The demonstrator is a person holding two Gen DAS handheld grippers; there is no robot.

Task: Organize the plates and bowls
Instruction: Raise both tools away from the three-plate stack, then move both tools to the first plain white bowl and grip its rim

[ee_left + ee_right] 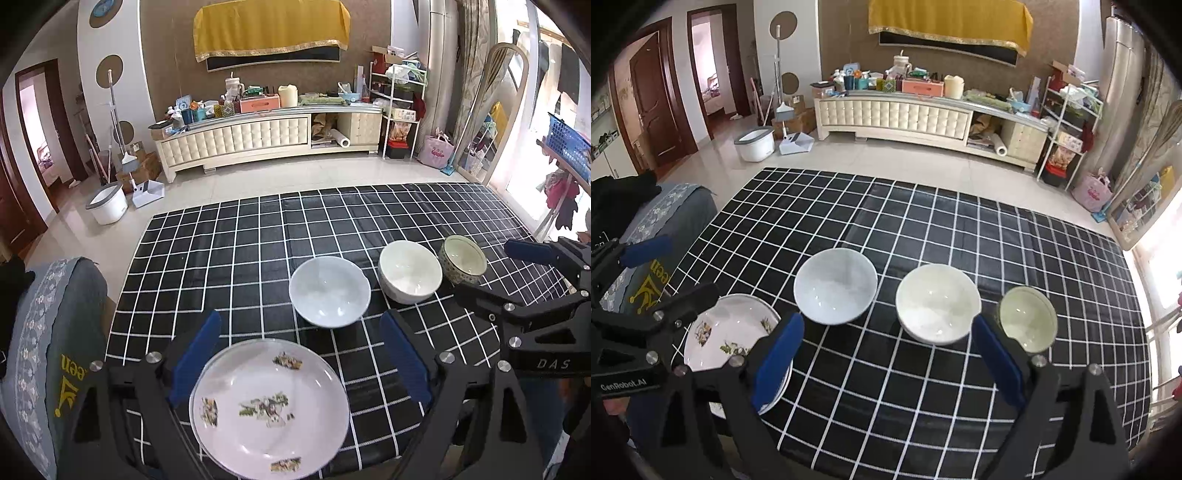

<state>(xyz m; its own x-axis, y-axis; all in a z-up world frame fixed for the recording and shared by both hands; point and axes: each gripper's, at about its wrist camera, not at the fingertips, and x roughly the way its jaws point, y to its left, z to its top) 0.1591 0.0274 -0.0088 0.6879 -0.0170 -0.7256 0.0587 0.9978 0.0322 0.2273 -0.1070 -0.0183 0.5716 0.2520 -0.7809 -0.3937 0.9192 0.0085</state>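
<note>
Three bowls in a row: white bowl (329,291), cream bowl (410,271), small patterned bowl (464,259). Plates (269,410): a stack at the near edge; two rims can be made out in the right wrist view, exact count unclear. Two grippers: left gripper (301,356), right gripper (888,360). One checked tablecloth (258,236).

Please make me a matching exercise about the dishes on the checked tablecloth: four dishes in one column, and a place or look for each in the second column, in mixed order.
Things:
1. plate
2. bluish-white bowl
3. cream bowl
4. small bowl

Descriptions:
A. patterned outside, at the right end
B. between two other bowls
C. flat, with printed pictures
D. next to the plate

Pairs: 1-C, 2-D, 3-B, 4-A
</note>
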